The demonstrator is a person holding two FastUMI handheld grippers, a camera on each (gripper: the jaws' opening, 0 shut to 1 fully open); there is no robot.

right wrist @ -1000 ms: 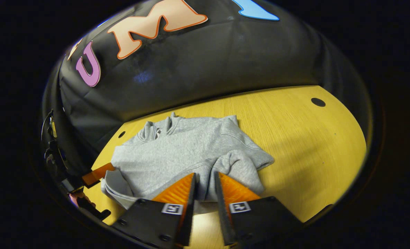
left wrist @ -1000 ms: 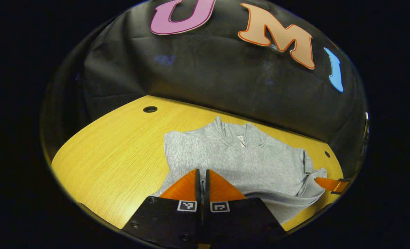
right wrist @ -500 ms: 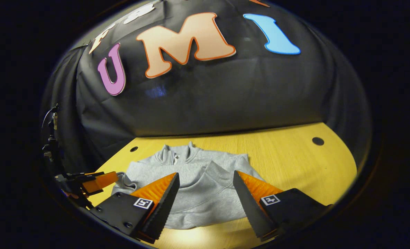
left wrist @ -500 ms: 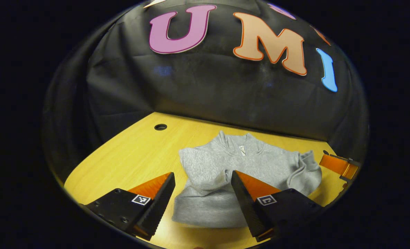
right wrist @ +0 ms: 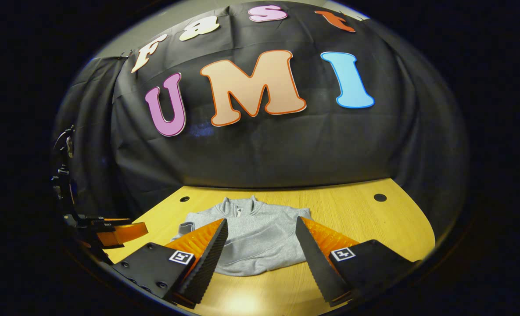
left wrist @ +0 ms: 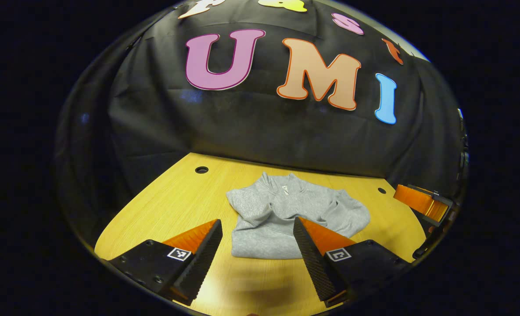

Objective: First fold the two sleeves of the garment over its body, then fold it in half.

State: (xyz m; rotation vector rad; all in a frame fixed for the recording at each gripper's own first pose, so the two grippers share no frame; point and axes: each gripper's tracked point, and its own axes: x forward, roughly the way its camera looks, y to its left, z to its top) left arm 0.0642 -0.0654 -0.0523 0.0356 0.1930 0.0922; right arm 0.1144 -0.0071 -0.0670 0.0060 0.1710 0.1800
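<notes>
Yellow table (left wrist: pixel 163 206), black cloth wall behind. Garment (left wrist: pixel 286 215) lies mid-table as compact grey bundle, collar toward wall, hem toward grippers, sleeves tucked over body. One second ago both grippers pinched its near edge; since then released, fabric settled, both drawn back and up. Left gripper (left wrist: pixel 255 254) fingers wide apart, holding nothing; right gripper (right wrist: pixel 260 254) likewise. Judgement: half-fold looks done, task near complete; folded edges somewhat uneven.

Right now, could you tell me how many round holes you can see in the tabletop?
2. One hole lies left of the sweater near the wall; the other hole lies to its right. The sweater may hide more.
</notes>
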